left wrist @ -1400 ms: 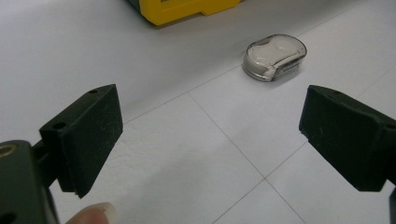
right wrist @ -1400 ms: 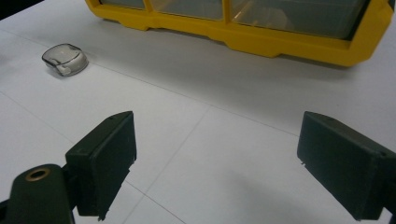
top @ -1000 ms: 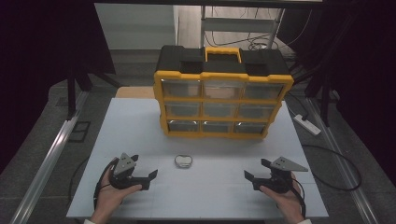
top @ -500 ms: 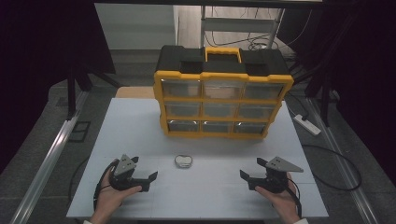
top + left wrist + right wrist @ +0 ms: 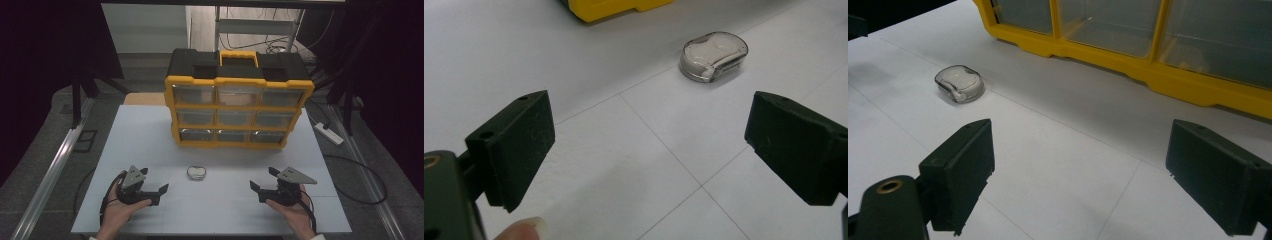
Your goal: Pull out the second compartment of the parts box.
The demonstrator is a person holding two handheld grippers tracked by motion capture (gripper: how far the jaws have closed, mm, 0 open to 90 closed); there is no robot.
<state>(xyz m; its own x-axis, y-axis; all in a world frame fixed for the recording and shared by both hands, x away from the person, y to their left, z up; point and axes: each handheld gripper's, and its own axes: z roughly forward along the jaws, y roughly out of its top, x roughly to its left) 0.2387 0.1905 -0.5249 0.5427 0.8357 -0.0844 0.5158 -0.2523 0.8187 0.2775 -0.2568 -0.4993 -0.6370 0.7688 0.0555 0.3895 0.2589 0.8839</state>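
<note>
In the high view, a small clear case point(image 5: 196, 172) is seen lying flat on the white table point(image 5: 150, 135), between the two grippers and slightly beyond both, with the yellow drawer cabinet point(image 5: 239, 112) standing well behind it. The left gripper point(image 5: 152, 189) is held low near the table edge with its jaws spread and nothing between them; the case lies ahead and to the right of its fingertips, and appears nearer to this gripper than to the other. The right gripper point(image 5: 261, 184) is likewise held with jaws spread and empty; the case lies ahead and to the left of its fingertips. In the left gripper view, the case point(image 5: 713, 56) is observed beyond the spread fingers point(image 5: 511, 145), nearer the right-hand finger than the left, its long axis running roughly across the line of approach. In the right gripper view, the case point(image 5: 959, 83) is found well ahead of and outside the left-hand finger point(image 5: 960, 167), the cabinet's lower drawers point(image 5: 1128, 25) filling the far edge. No brand, label or legible writing is detected on the case or cabinet. It is judged that the left gripper is better placed for a grasp.
</note>
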